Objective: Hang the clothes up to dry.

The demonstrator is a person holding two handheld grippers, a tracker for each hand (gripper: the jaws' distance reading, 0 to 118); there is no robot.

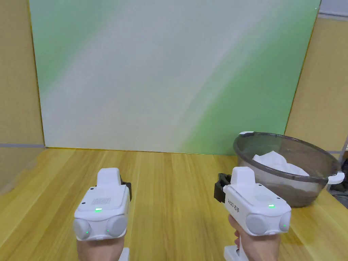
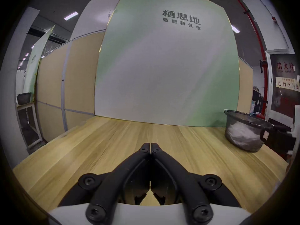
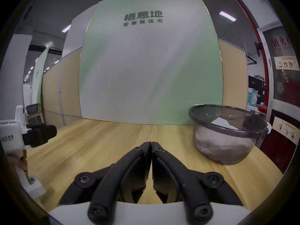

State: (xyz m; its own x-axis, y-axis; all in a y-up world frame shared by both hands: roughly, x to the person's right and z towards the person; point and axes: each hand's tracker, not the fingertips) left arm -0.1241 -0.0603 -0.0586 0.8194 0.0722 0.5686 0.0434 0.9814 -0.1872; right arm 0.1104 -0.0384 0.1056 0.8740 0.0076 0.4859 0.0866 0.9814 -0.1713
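A smoky see-through basin [image 1: 306,190] stands at the table's right end with white cloth [image 1: 280,162] bundled inside; it also appears in the left gripper view [image 2: 233,115] and the right gripper view [image 3: 201,113], the cloth [image 3: 224,123] showing above the rim. My left gripper [image 2: 150,145] is shut with nothing between its black jaws, held over bare table left of centre. My right gripper [image 3: 151,143] is likewise shut and empty, a short way left of the basin. In the head view both white housings face me, left gripper [image 1: 126,186] and right gripper [image 1: 219,185].
A wooden table [image 1: 170,190] spreads under both grippers. A tall green-and-white board [image 1: 170,74] stands along its back edge, with tan partition walls [image 1: 17,85] on either side. Right of the basin the table ends.
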